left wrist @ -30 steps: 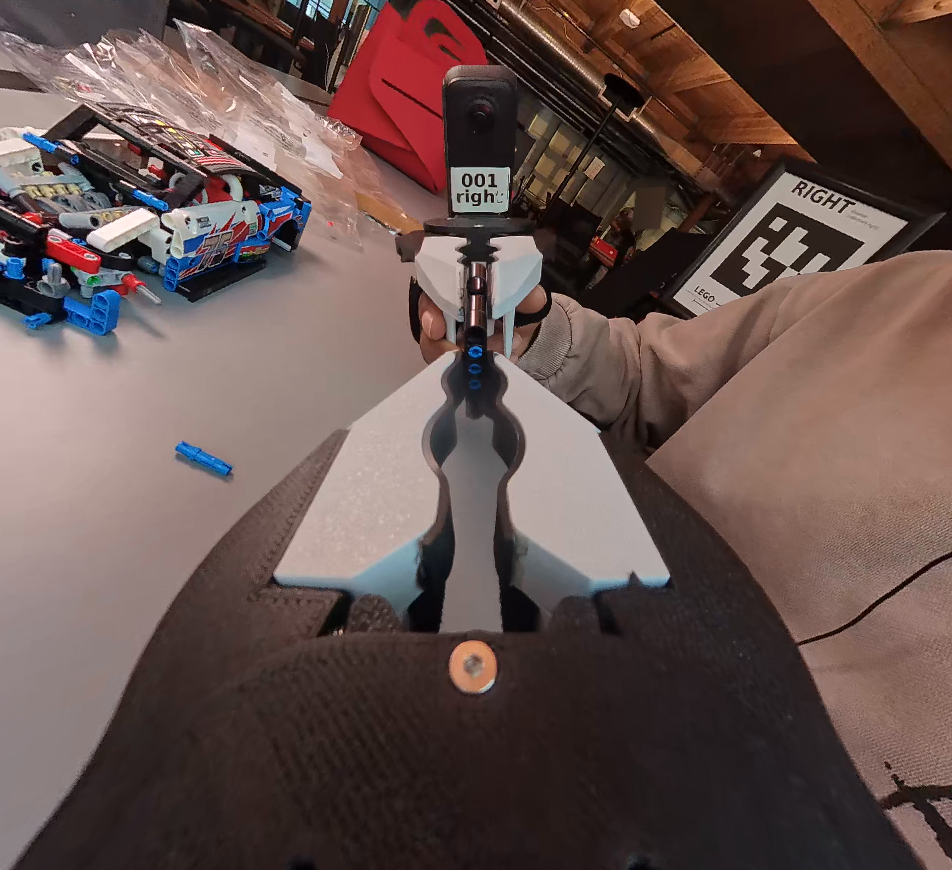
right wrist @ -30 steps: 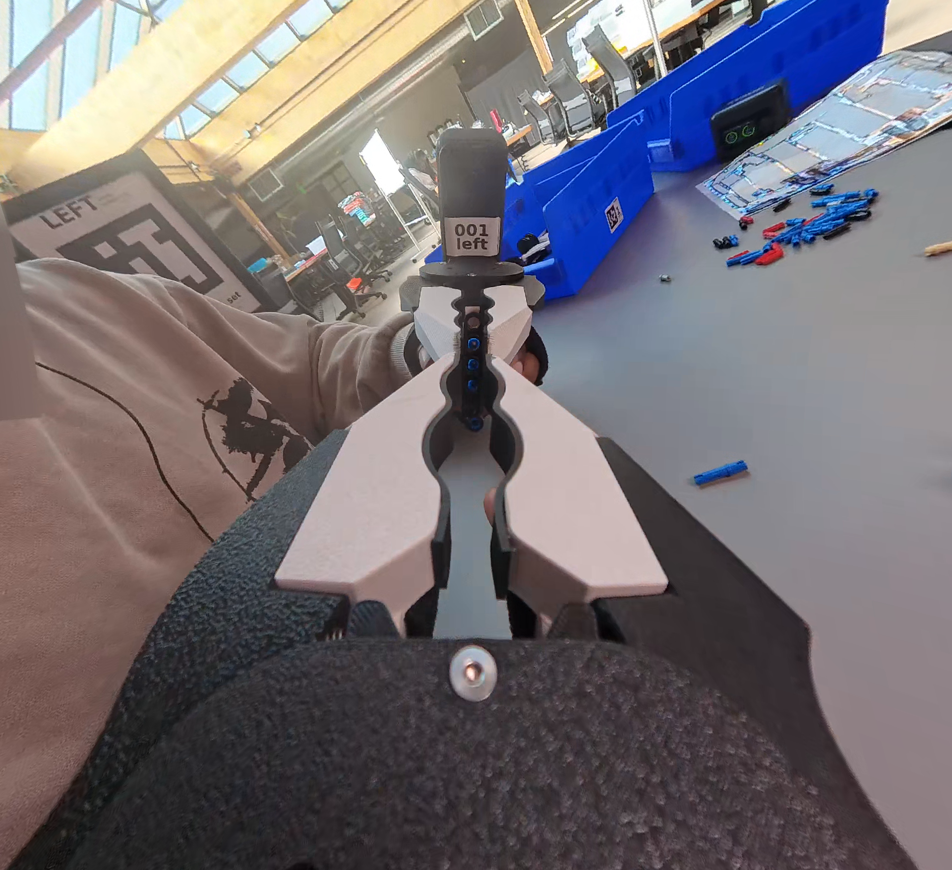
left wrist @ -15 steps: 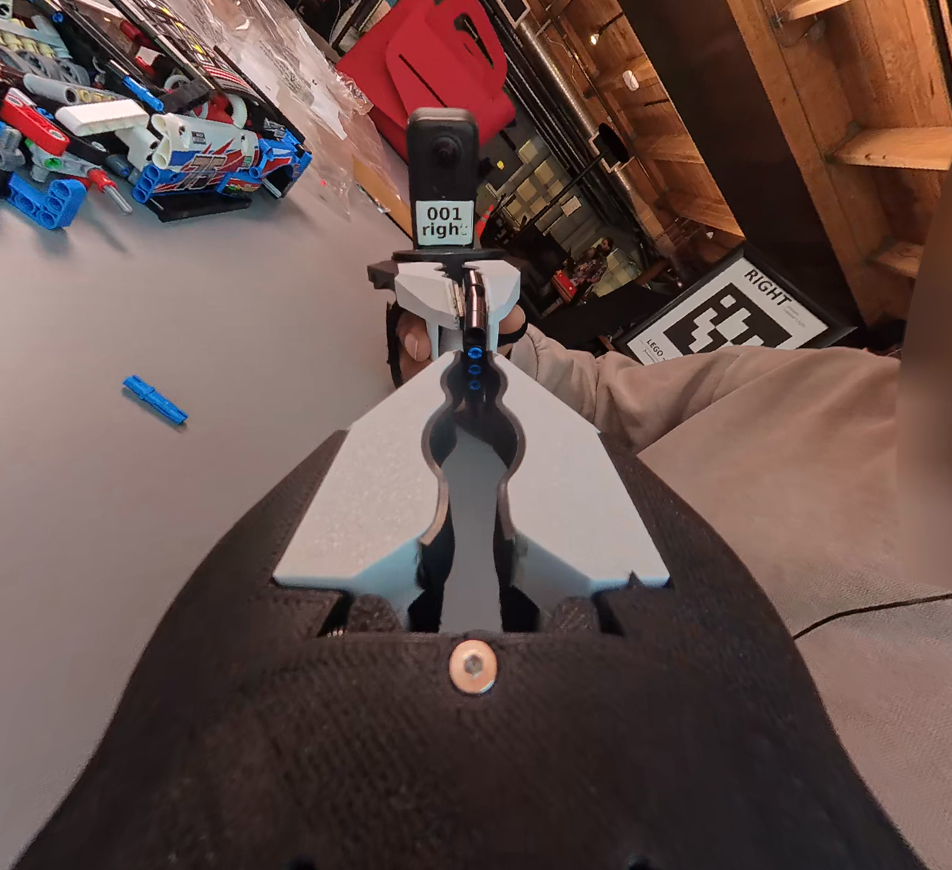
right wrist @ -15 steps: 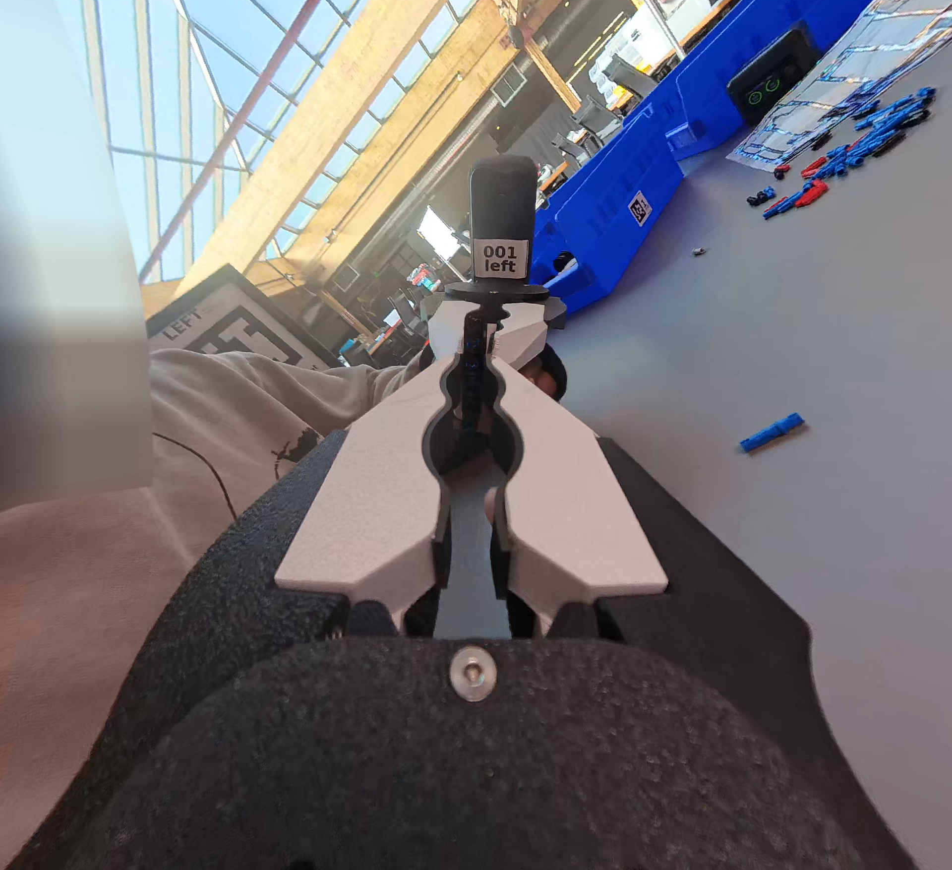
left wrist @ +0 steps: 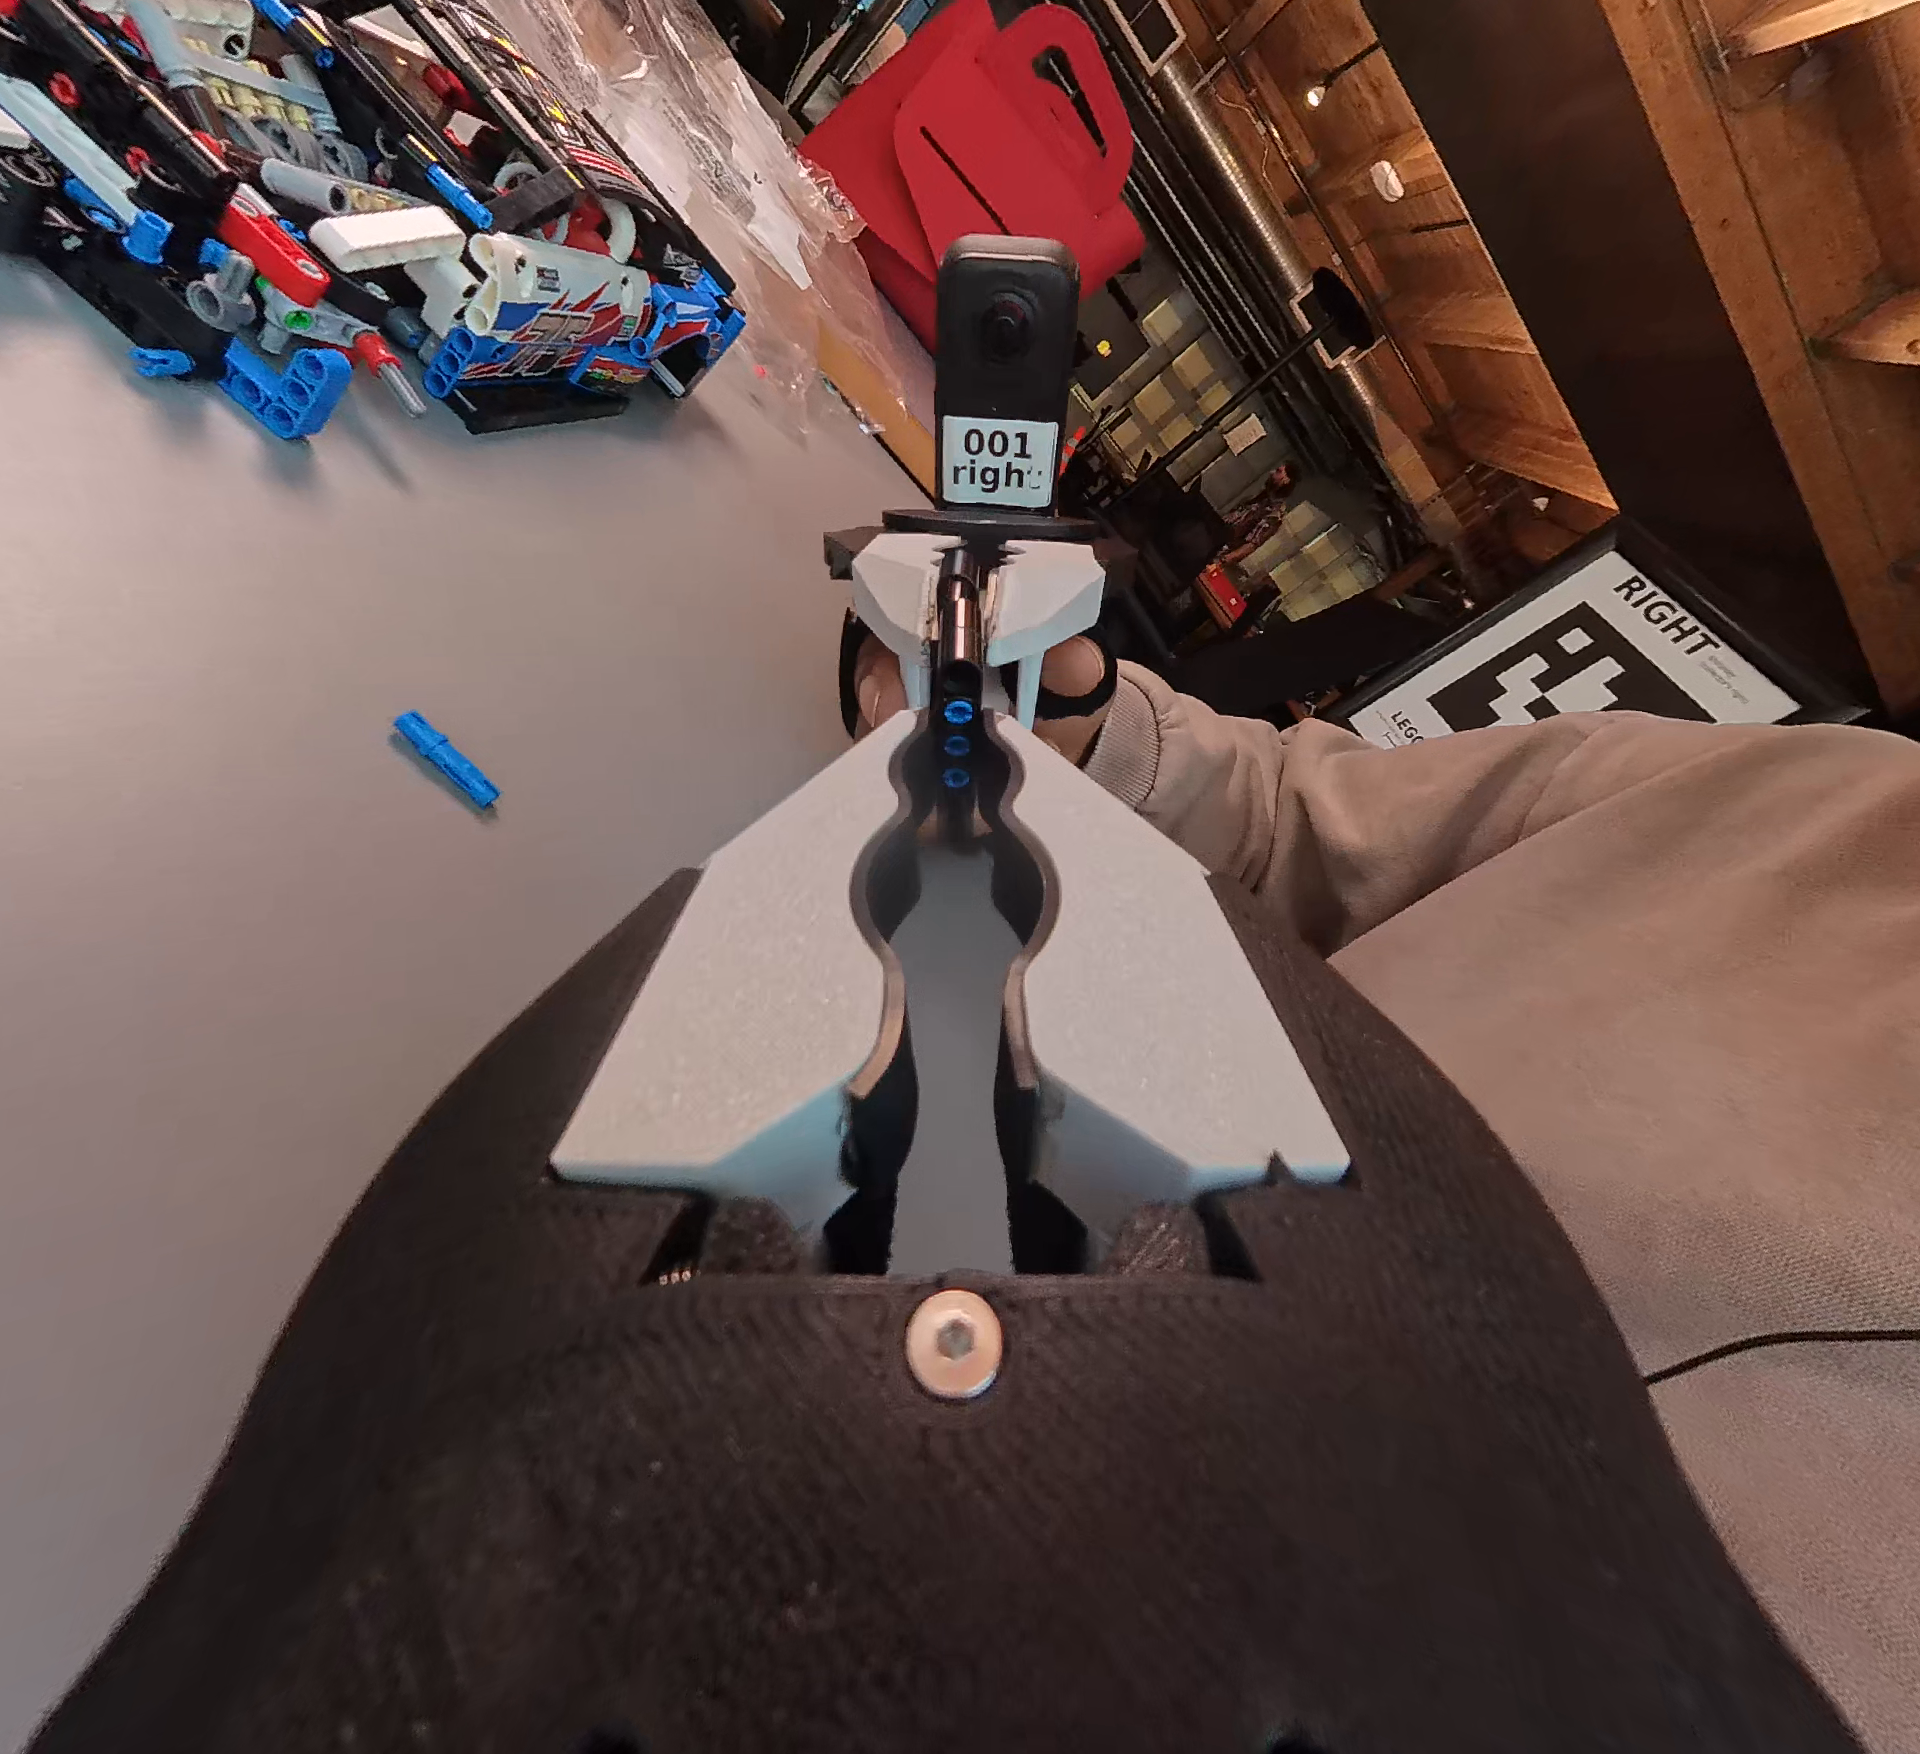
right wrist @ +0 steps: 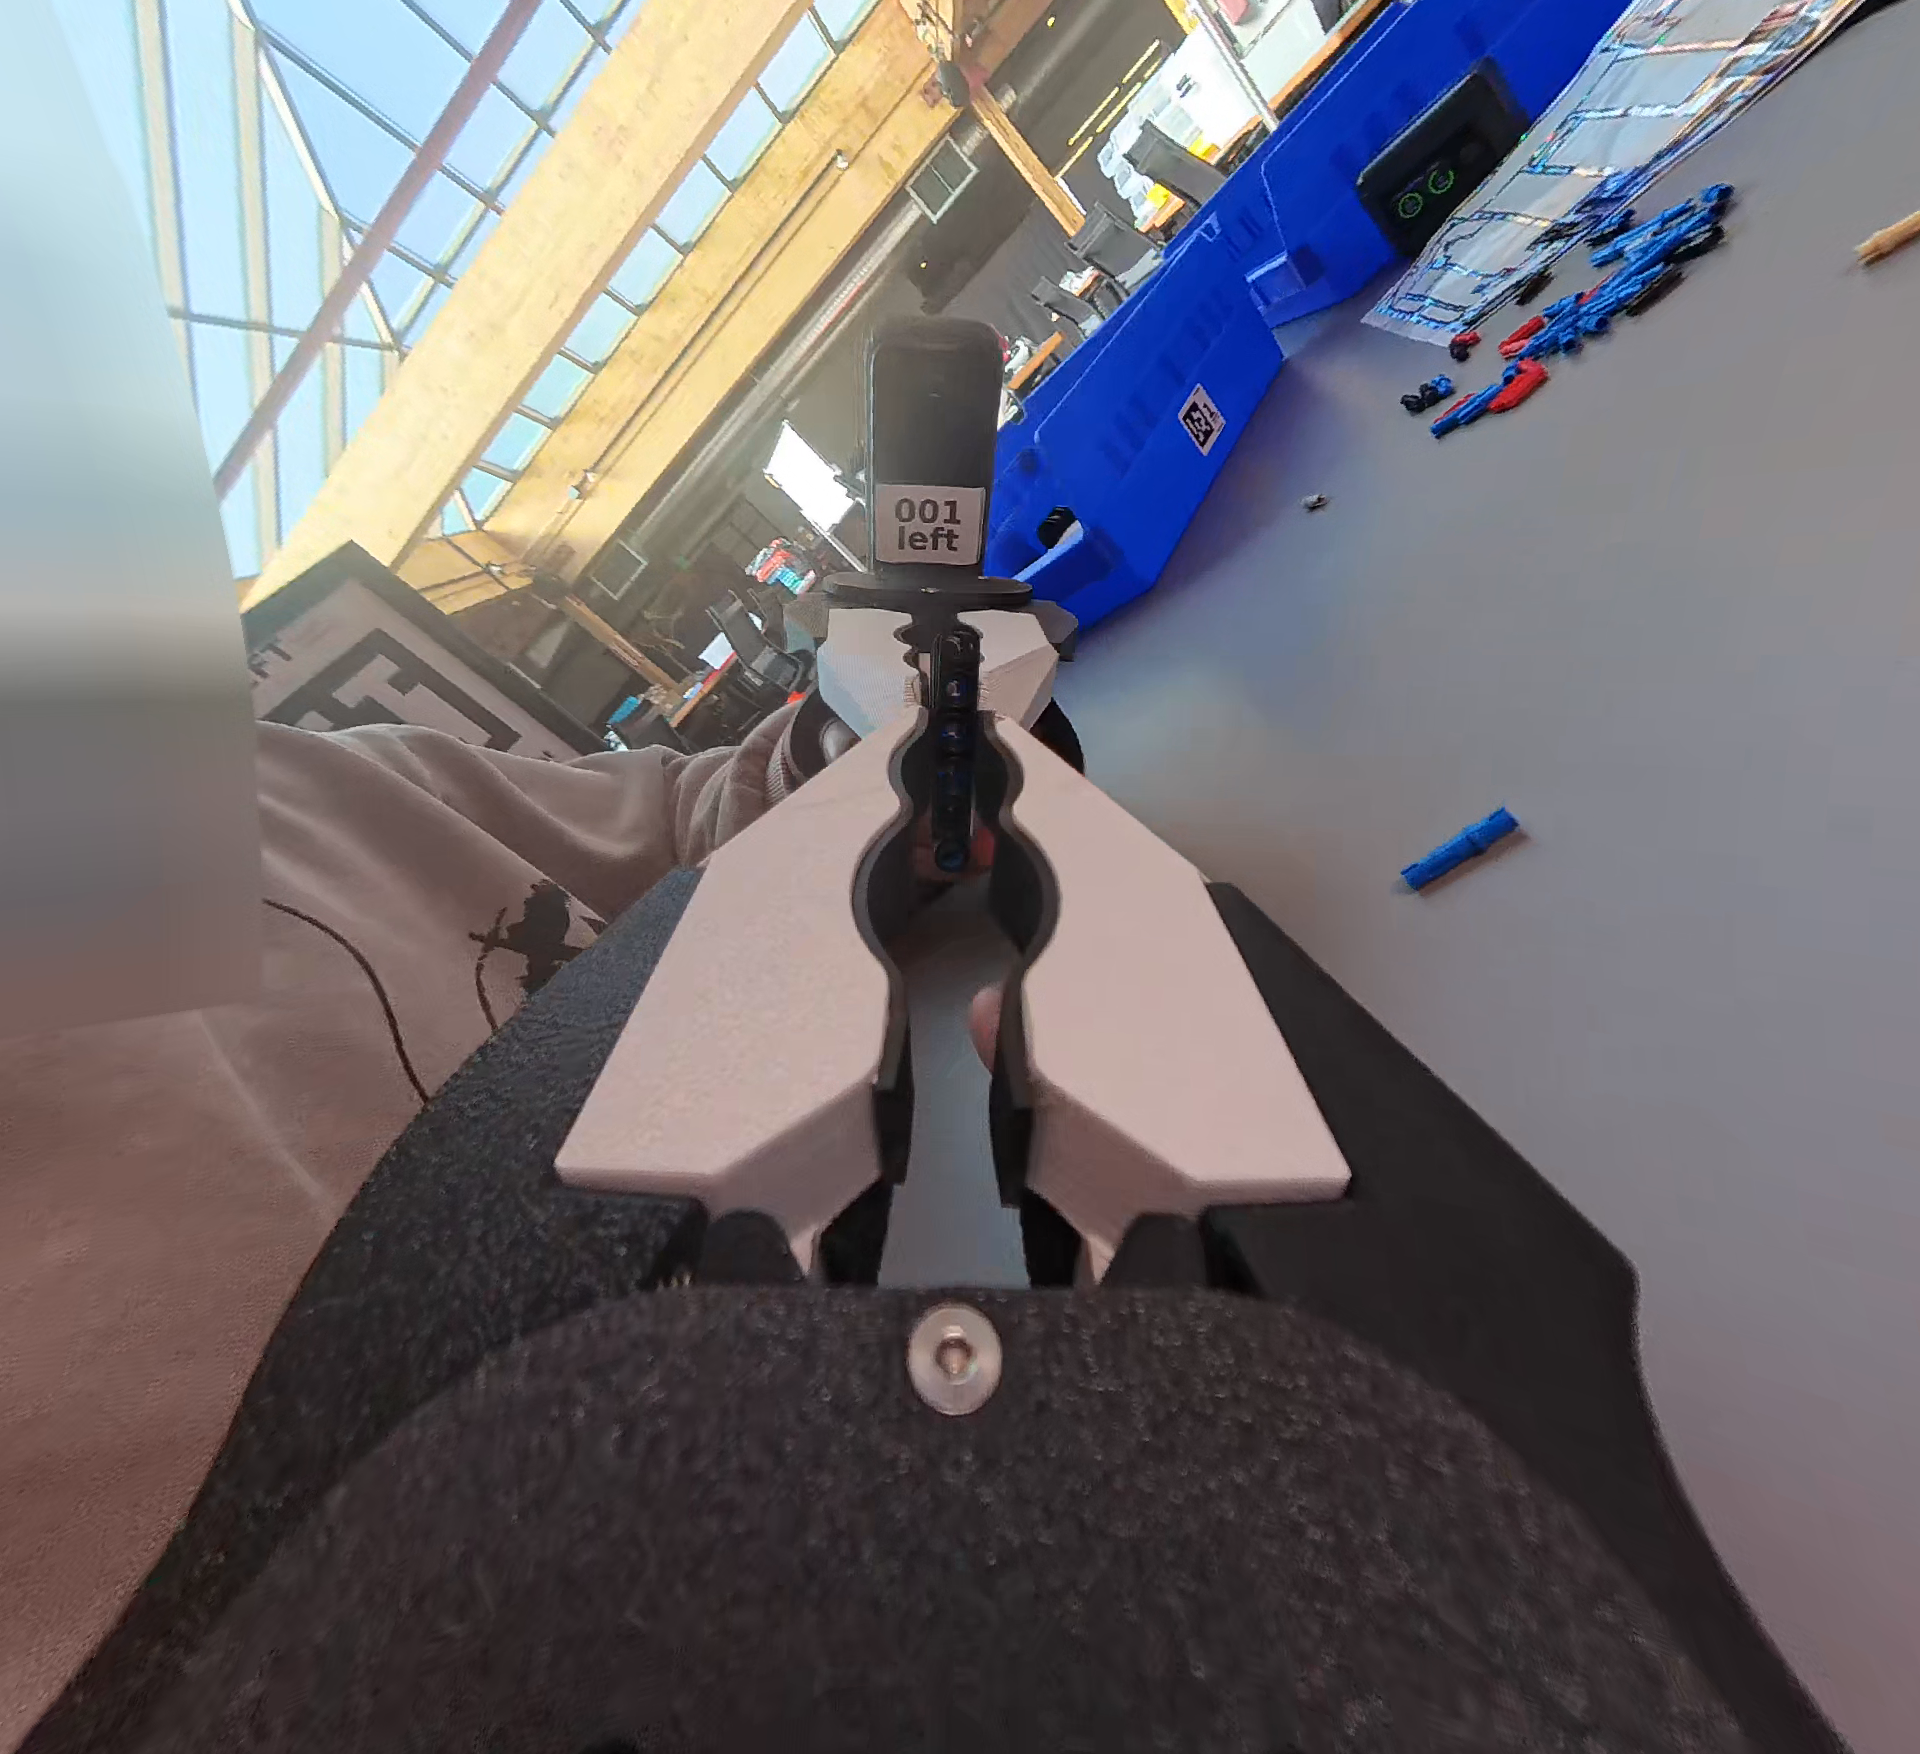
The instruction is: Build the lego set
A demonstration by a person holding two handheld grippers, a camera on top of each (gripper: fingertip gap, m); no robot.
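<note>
Blue bins [right wrist: 1143, 447] stand along the far edge of the grey table [right wrist: 1558, 665]; their contents are hidden from this angle. A small black box with two green lights [right wrist: 1439, 166] sits against the bins beside an open instruction booklet [right wrist: 1704, 63]. Loose blue and red pieces [right wrist: 1558, 322] lie scattered just in front of the booklet.

The task's piece is a thin black beam with blue pins in its holes [left wrist: 956, 738], held in the air above the table between the two tongs, which face each other tip to tip. In the left wrist view it runs from the tips of the left gripper [left wrist: 951, 816] toward the right gripper [left wrist: 971, 655] opposite; in the right wrist view the same beam [right wrist: 951, 769] spans from the right gripper [right wrist: 948, 831] to the left gripper [right wrist: 940, 665]. Both pairs of fingers are closed on the beam, one at each end.

The half-built car [left wrist: 343, 229], in black, white, red and blue, rests on the table at far left, with clear plastic bags [left wrist: 644, 63] behind it. A single blue pin [left wrist: 447, 759] lies alone on the table, well apart from the car.

A hand [left wrist: 1070, 676] grips the right tool, its beige sleeve [left wrist: 1403, 852] reaching in from the right.
</note>
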